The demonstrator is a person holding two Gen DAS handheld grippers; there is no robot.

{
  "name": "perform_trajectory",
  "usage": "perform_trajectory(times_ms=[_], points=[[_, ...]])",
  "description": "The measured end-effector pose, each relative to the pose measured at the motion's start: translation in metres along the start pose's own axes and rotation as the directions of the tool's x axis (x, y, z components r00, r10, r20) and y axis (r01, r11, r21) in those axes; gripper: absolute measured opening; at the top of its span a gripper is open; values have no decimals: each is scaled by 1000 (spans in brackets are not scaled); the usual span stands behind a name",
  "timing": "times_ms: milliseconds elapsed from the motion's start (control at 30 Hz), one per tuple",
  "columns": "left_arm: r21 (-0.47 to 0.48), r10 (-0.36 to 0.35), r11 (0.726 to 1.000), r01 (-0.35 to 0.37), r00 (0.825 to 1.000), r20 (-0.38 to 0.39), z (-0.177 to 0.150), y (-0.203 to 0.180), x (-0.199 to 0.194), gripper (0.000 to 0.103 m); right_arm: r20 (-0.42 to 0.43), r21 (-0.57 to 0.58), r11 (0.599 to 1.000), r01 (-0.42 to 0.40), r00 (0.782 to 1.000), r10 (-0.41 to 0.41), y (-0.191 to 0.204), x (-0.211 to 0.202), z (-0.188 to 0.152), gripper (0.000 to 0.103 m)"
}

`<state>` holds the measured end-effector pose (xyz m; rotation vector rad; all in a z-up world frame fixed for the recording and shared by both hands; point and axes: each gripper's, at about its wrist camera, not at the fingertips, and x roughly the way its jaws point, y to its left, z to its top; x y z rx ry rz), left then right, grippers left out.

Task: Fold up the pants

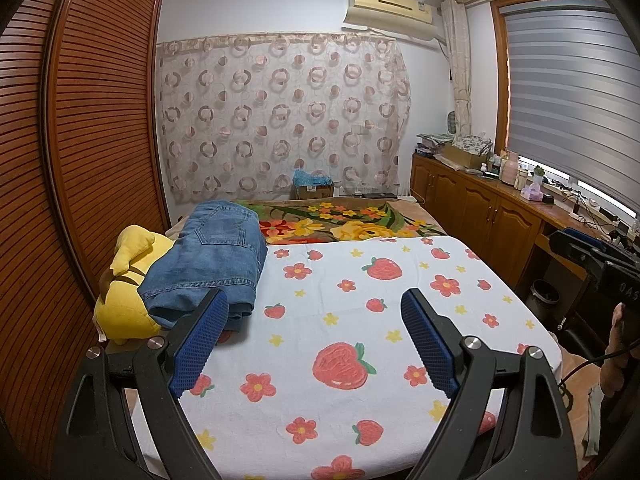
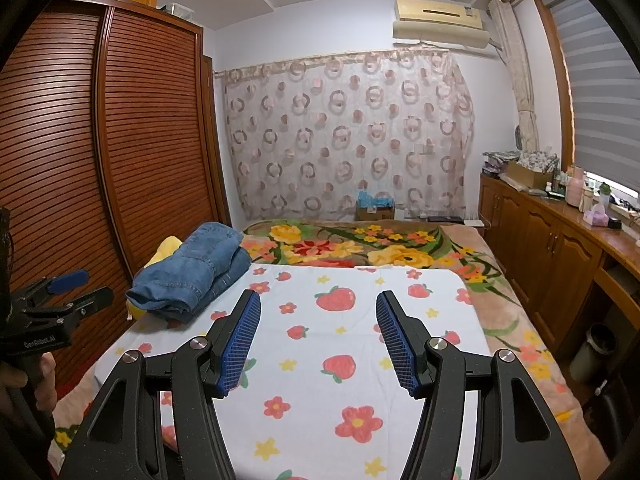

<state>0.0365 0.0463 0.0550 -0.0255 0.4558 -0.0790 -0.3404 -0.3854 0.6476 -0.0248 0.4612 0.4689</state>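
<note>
Folded blue jeans [image 1: 208,256] lie in a stack at the left edge of the bed, partly on a yellow plush toy [image 1: 124,292]; they also show in the right wrist view [image 2: 192,276]. My left gripper [image 1: 316,312] is open and empty above the strawberry-print sheet [image 1: 360,320], its left finger just in front of the jeans. My right gripper [image 2: 318,312] is open and empty over the same sheet [image 2: 340,360], to the right of the jeans. The left gripper also appears at the left edge of the right wrist view [image 2: 76,288].
A wooden slatted wardrobe [image 1: 80,160] stands close along the bed's left side. A floral blanket [image 1: 340,220] covers the far part of the bed. Wooden cabinets [image 2: 560,248] with clutter on top line the right wall, with a bin [image 2: 592,352] in front.
</note>
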Motion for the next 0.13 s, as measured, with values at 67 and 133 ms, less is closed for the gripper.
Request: perform_trajectory(times_ms=[67, 133], points=[[1, 0, 1000, 0, 1000, 0, -1, -1, 0, 89, 4, 0, 1000, 1, 1000, -1, 2, 0, 1, 62], [1, 0, 1000, 0, 1000, 0, -1, -1, 0, 89, 5, 0, 1000, 2, 1000, -2, 3, 0, 0, 62]])
